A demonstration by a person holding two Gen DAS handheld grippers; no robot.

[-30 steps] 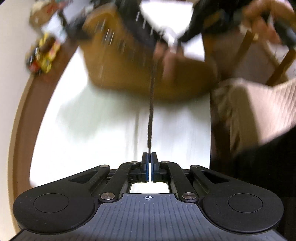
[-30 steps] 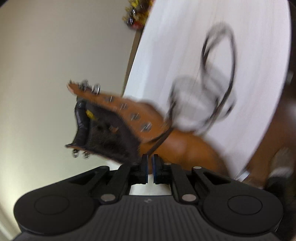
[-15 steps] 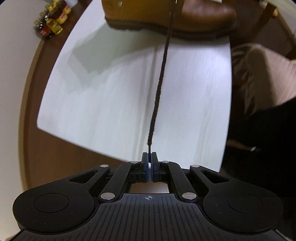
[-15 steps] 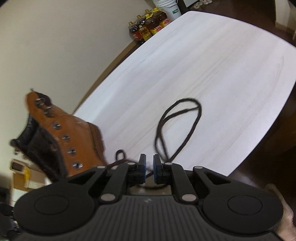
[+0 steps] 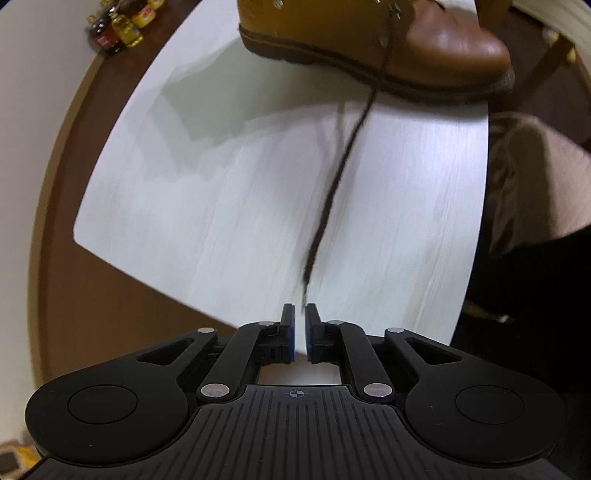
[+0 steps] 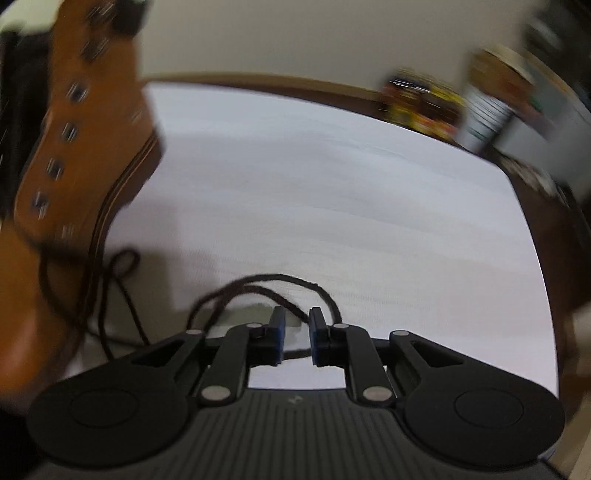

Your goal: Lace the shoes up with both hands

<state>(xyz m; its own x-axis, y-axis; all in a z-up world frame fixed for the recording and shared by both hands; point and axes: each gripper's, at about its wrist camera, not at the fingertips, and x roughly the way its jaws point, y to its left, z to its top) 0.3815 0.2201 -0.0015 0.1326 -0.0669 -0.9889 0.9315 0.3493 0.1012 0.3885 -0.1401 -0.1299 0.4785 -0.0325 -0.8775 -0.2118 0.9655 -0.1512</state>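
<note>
A tan leather boot (image 5: 424,40) stands on the white table (image 5: 207,206) at the top of the left wrist view. Its dark brown lace (image 5: 343,162) slants down from an eyelet, and its loose tip hangs just above my left gripper (image 5: 300,314). The jaws are opening and the pads do not touch the lace. In the blurred right wrist view the boot (image 6: 77,155) rises at the left with metal eyelets showing. The lace (image 6: 280,280) loops on the table (image 6: 351,192) around my right gripper (image 6: 295,317), whose jaws are opening; a strand crosses the gap unpinched.
Bottles (image 5: 118,26) stand on the brown floor beyond the table's far corner, and show again as bottles (image 6: 421,103) beside a white bucket (image 6: 487,114). A cushioned chair (image 5: 532,173) and dark clothing sit off the table's right edge.
My left gripper has parted and released the lace end, which now swings free. The right gripper has rolled, swinging the boot to the view's left, and its jaws have widened.
</note>
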